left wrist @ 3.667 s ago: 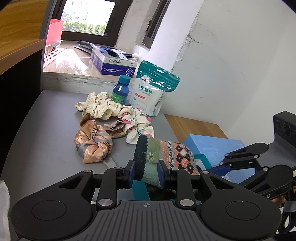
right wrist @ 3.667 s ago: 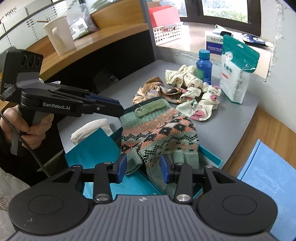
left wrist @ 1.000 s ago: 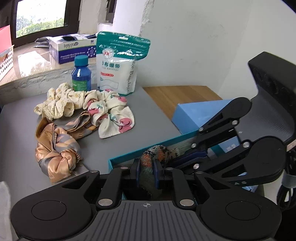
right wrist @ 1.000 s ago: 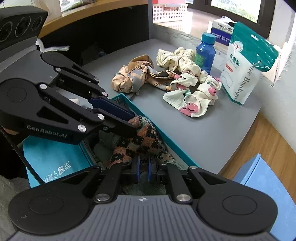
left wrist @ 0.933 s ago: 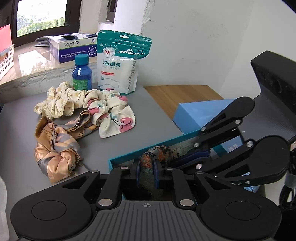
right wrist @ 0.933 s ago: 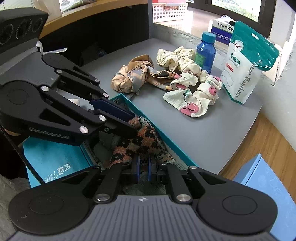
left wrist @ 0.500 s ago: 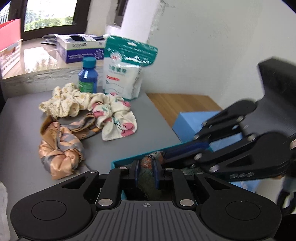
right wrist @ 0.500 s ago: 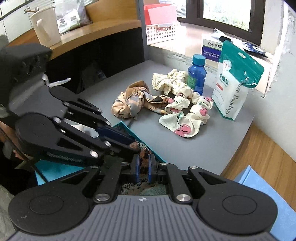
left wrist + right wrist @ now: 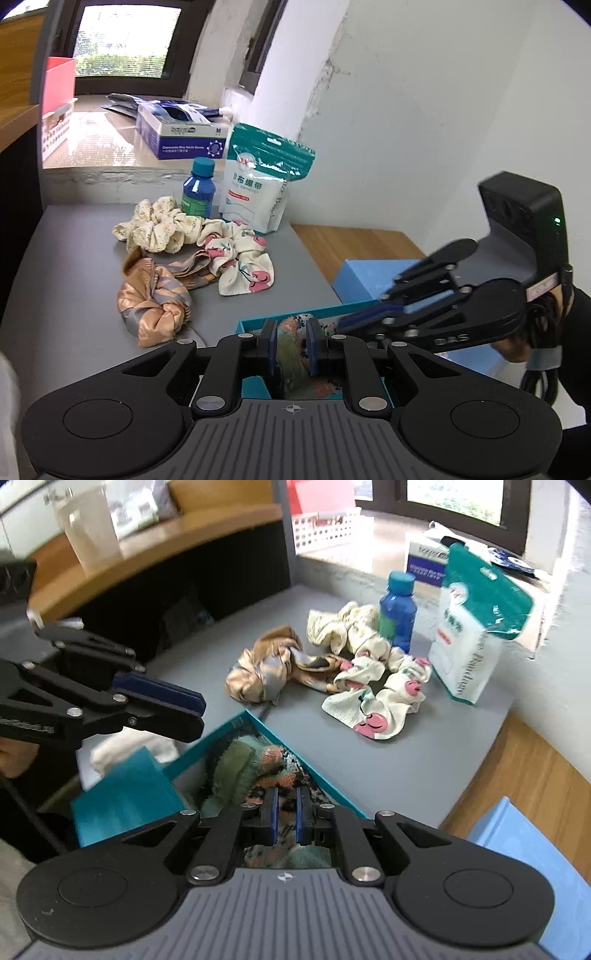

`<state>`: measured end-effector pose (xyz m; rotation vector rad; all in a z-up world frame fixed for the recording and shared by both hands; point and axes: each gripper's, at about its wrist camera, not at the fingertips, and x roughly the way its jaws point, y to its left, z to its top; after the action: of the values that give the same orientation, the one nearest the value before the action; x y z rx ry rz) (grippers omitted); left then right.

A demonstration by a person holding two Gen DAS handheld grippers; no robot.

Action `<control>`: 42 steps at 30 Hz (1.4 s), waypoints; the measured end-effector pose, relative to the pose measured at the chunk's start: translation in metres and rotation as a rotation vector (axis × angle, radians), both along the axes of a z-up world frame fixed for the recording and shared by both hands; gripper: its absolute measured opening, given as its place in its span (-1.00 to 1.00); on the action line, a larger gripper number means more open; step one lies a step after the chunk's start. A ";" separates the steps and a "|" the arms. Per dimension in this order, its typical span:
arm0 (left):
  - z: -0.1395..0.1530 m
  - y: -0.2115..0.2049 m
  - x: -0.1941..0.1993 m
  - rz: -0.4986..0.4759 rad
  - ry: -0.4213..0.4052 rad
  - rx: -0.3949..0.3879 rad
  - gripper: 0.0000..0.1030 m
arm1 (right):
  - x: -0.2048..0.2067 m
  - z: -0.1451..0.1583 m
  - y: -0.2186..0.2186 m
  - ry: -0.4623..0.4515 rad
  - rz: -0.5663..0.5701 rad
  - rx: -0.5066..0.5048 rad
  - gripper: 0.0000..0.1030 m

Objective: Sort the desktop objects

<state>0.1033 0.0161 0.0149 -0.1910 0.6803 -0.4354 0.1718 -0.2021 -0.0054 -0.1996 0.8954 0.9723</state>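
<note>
My left tongs stand narrowly parted above the teal box, with the knitted sock showing between the pads; whether they touch it I cannot tell. My right tongs are also narrowly gapped over the same sock, which lies bunched inside the box at the counter's near edge. Beyond the box lie a satin scrunchie, a cherry-print scrunchie and a floral scrunchie, touching one another. Farther back stand a blue bottle and a bandage pouch, side by side near the wall.
</note>
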 end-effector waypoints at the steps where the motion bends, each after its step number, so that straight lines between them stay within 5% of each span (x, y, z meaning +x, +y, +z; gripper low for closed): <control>1: 0.000 0.002 -0.003 -0.005 -0.004 -0.005 -0.65 | -0.004 0.002 -0.004 0.004 0.002 0.001 -0.77; 10: -0.008 0.009 -0.026 -0.035 0.018 -0.029 -0.60 | -0.024 0.003 -0.017 0.046 0.010 -0.021 -0.77; 22: -0.016 0.019 -0.053 -0.013 0.018 -0.031 -0.27 | -0.018 -0.013 0.004 0.072 0.012 -0.090 -0.72; 37: -0.008 0.004 -0.082 -0.036 -0.031 -0.059 0.02 | -0.061 0.028 -0.040 -0.051 -0.110 0.033 -0.12; 42: -0.008 -0.005 -0.096 -0.027 -0.051 -0.040 0.44 | -0.083 0.030 -0.054 -0.074 -0.139 0.065 0.13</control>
<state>0.0072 0.0106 0.0067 -0.2076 0.6248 -0.4786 0.0889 -0.2564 0.0251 -0.1159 0.7986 0.8581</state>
